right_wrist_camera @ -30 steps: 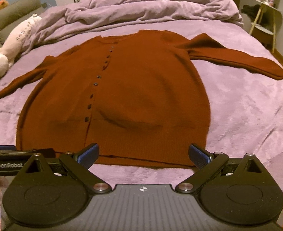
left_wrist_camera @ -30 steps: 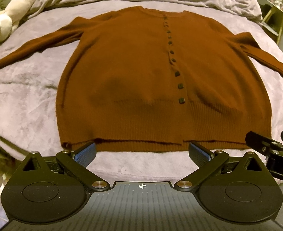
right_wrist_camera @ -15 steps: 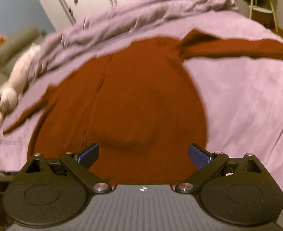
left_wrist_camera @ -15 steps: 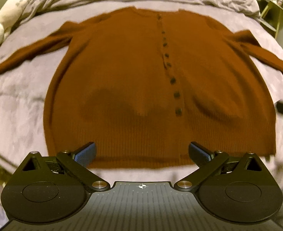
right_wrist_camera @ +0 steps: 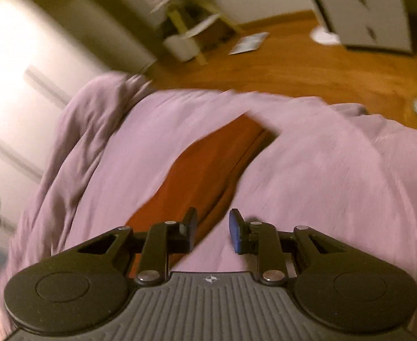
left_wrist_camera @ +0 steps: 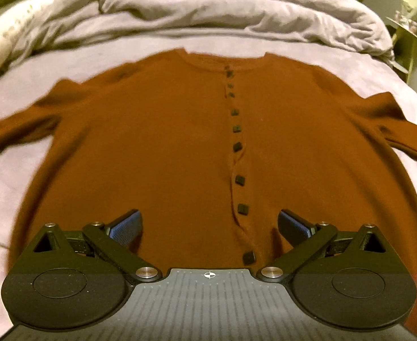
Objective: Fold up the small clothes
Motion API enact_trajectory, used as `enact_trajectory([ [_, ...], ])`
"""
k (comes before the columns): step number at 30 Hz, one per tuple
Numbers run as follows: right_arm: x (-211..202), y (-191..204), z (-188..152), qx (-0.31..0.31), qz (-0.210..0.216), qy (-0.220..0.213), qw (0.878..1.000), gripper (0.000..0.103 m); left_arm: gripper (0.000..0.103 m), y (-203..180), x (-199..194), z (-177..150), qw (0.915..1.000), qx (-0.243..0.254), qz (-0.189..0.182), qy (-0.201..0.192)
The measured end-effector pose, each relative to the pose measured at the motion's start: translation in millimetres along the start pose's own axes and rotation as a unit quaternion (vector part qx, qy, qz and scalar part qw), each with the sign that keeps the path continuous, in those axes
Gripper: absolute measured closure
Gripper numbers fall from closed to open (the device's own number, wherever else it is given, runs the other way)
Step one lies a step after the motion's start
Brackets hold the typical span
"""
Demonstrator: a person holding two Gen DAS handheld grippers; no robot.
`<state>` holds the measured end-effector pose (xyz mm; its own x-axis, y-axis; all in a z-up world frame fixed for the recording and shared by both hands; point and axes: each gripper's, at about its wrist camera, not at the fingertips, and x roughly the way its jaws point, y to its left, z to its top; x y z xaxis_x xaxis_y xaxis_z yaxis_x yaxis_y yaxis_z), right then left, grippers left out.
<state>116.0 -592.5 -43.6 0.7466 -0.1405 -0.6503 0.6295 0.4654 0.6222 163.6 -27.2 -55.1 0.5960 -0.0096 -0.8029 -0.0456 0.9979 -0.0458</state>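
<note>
The rust cardigan [left_wrist_camera: 157,147] lay flat across the bed [left_wrist_camera: 6,170]. The left gripper [left_wrist_camera: 209,224] had fingers spread above its hem. The right gripper [right_wrist_camera: 212,231] had just been closing its fingers, nearly together, empty above a sleeve [right_wrist_camera: 208,156].

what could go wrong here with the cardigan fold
The right gripper has just been closing, its jaws narrowed over the sleeve, with a gap and no cloth pinched: it may miss the sleeve or snag the purple bedsheet. The left gripper hangs open over the cardigan near its buttons; a pad could catch one.
</note>
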Motion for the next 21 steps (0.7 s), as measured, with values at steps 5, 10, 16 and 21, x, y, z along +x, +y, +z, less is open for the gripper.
enact_trajectory([
  [5, 36.0, -36.6, 14.4, 0.094, 0.042, -0.003, 0.995, 0.075, 0.000, -1.2, 12.4, -10.9, 1.0000, -0.004, 0.001, -0.002],
  [10, 46.1, -36.8, 17.8, 0.083, 0.038, -0.013, 0.996, 0.088, 0.000, -1.1, 12.8, -13.4, 0.9999, 0.010, -0.005, -0.001],
  [16, 23.0, 39.6, 11.5, -0.100, -0.015, -0.047, 0.994, 0.097, 0.000, 4.2, 6.2, -6.4, 0.9998, 0.001, -0.017, 0.002],
  [21, -27.4, 159.6, -60.7, -0.308, 0.145, -0.031, 0.940, 0.097, 0.000, 12.3, -9.0, 14.6, 0.9953, -0.045, -0.082, -0.022],
])
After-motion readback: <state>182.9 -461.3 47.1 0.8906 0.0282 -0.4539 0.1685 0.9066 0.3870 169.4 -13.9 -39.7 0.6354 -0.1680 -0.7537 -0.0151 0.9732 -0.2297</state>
